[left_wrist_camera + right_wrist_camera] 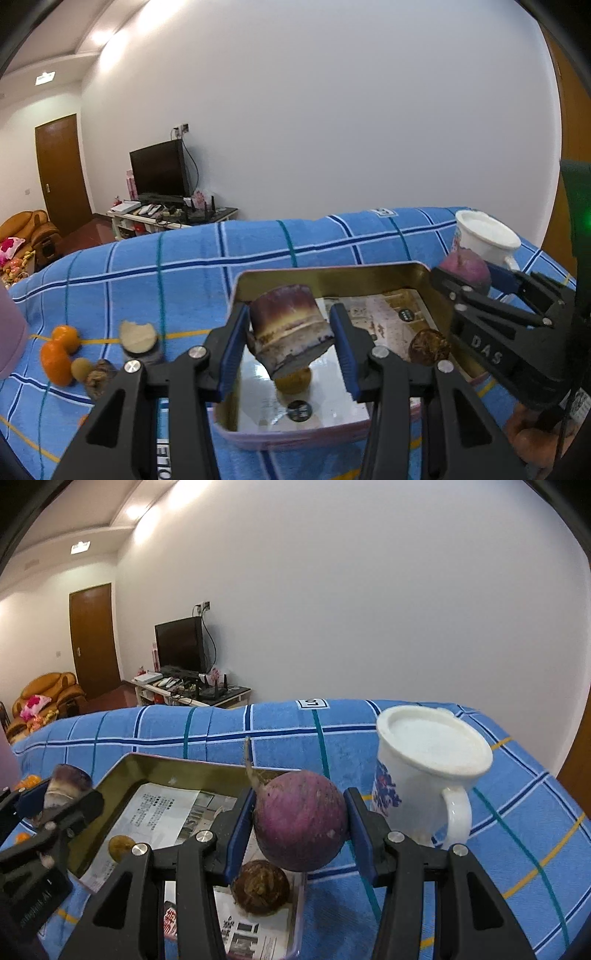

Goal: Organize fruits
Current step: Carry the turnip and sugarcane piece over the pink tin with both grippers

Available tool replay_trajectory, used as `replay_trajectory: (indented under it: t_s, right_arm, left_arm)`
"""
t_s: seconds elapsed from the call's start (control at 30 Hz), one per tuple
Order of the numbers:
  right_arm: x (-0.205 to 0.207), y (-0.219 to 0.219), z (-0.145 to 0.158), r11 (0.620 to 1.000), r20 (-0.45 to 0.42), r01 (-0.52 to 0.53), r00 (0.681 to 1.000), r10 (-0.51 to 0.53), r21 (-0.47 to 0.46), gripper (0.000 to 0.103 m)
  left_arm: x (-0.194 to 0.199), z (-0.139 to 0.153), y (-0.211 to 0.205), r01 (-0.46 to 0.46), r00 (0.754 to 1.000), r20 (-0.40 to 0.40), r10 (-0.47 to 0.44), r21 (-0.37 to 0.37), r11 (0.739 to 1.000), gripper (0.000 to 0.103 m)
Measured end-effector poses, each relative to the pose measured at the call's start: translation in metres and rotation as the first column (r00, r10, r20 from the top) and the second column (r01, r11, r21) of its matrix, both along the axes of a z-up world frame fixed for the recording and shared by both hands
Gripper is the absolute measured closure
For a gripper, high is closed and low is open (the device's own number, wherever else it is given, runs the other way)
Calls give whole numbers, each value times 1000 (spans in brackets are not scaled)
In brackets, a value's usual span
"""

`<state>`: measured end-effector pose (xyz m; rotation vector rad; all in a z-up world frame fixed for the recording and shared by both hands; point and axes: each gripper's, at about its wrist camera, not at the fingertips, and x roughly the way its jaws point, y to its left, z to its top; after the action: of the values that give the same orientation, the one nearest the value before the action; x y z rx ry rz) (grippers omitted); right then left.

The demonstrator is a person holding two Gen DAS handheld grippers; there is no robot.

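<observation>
the left gripper has its fingers clamped on a purple sugarcane piece, held above the tin tray. the right gripper pinches a round purple turnip between its fingers, over the tray's corner, a white mug just beside the right finger.

A home living room: a television stands on a low white stand by the wall, a brown door and an orange armchair to the television's left.
</observation>
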<state>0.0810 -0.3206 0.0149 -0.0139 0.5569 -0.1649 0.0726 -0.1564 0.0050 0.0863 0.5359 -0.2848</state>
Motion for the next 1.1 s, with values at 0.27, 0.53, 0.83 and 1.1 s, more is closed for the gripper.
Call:
replay_trajectory:
  t_s: [0.27, 0.53, 0.83, 1.1]
  right_arm:
    - [10, 11, -2, 998, -19, -58, 998, 58, -8, 52]
    - [16, 20, -3, 996, -35, -77, 997, 75, -49, 52]
    - [23, 20, -4, 993, -44, -99, 994, 97, -58, 51]
    - [24, 17, -5, 990, -51, -139, 989, 139, -9, 48]
  left_arm:
    - [9, -6, -8, 4, 1000, -20, -3, 16, 1000, 56]
    - [21, -12, -16, -4, 997, -75, 7, 48, 999, 56]
    - [29, -18, -12, -6, 993, -120, 9, 29, 1000, 56]
    - [40, -20, -2, -54, 988, -148, 55, 8, 998, 47]
